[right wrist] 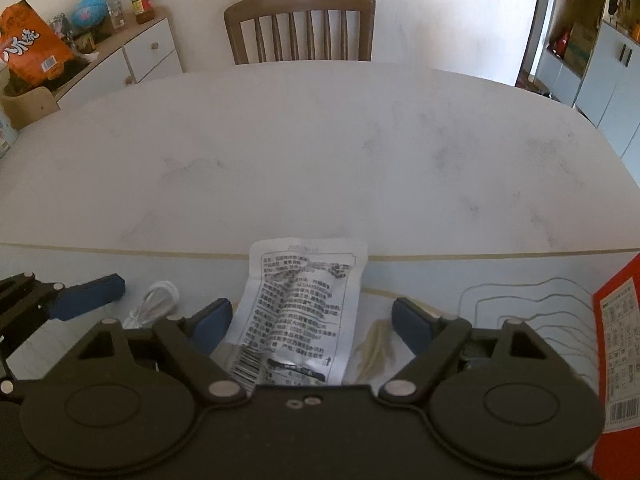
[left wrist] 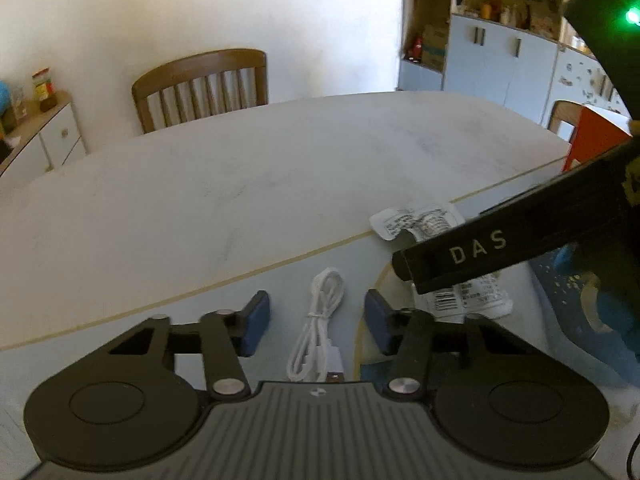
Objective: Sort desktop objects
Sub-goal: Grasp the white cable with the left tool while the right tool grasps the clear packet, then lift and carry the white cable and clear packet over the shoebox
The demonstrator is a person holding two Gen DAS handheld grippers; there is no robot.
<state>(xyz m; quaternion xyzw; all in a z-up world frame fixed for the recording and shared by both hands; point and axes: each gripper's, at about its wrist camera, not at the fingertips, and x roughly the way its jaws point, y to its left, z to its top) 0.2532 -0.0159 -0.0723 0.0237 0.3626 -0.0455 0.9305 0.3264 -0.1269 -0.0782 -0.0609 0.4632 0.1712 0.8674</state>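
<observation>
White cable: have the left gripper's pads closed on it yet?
No, the white cable lies between the left gripper pads with clear gaps either side.

Wooden chair behind pale table, white wall; cabinets right, contents blurred.

Table: smooth, matt white stone-look top. Chair: brown wood. Cable: glossy white plastic. Sachet: crinkled printed film. Box: red card.
</observation>
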